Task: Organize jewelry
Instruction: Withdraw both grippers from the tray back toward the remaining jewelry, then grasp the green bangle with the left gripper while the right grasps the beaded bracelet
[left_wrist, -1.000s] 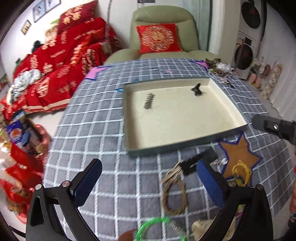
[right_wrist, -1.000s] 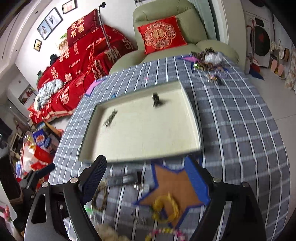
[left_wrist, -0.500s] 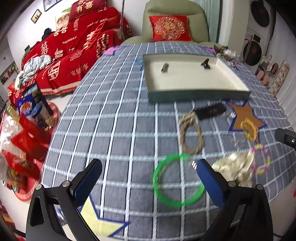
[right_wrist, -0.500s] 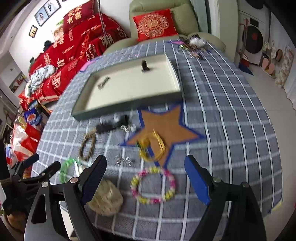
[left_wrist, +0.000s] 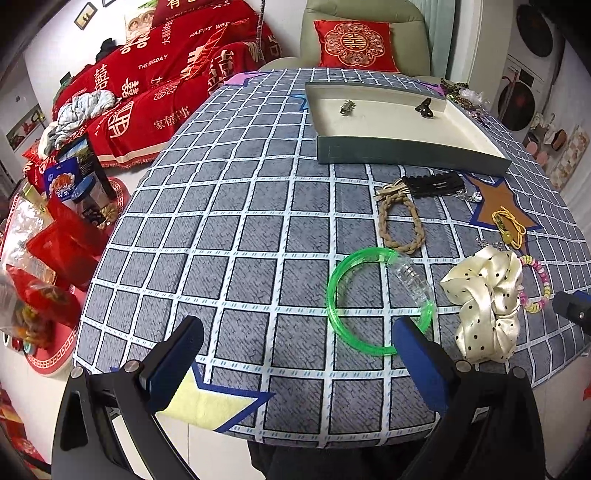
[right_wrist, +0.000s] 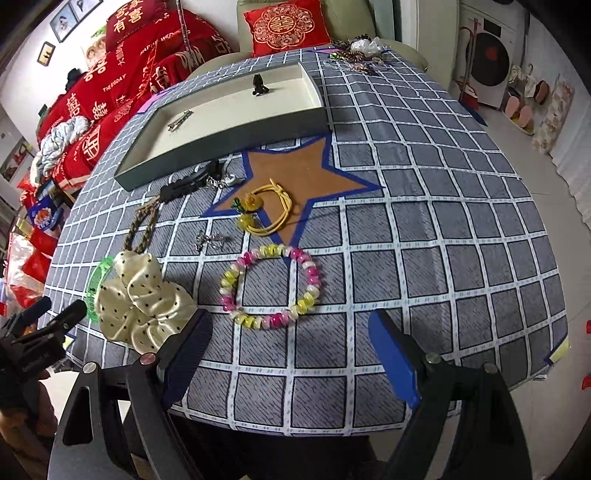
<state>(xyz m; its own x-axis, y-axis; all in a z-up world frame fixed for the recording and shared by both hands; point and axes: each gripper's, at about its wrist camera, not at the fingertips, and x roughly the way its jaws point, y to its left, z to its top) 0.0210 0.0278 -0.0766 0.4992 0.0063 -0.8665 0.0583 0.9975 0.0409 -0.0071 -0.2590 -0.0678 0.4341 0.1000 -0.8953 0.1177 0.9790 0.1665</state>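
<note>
A grey tray (left_wrist: 406, 152) with a cream floor stands at the far side of the checked table, with two small hair clips (left_wrist: 347, 107) inside it. Loose pieces lie nearer: a green bangle (left_wrist: 376, 299), a braided brown bracelet (left_wrist: 400, 225), a black comb (left_wrist: 432, 182), a yellow cord bracelet (right_wrist: 267, 212), a cream dotted scrunchie (right_wrist: 140, 299) and a pink-and-yellow bead bracelet (right_wrist: 271, 288). My left gripper (left_wrist: 297, 328) hangs open over the near table edge, its right finger just this side of the bangle. My right gripper (right_wrist: 290, 321) stands open just short of the bead bracelet, empty.
A heap of tangled jewellery (right_wrist: 358, 55) sits at the table's far right corner. A brown star patch (right_wrist: 306, 173) lies under the yellow cord; a pale yellow star (left_wrist: 207, 402) marks the near edge. Red bags (left_wrist: 55, 236) crowd the floor on the left.
Both grippers have drawn back from the tray toward the table's near edge and sunk a little. The bangle, scrunchie and bead bracelet have come into view. Both stay open.
</note>
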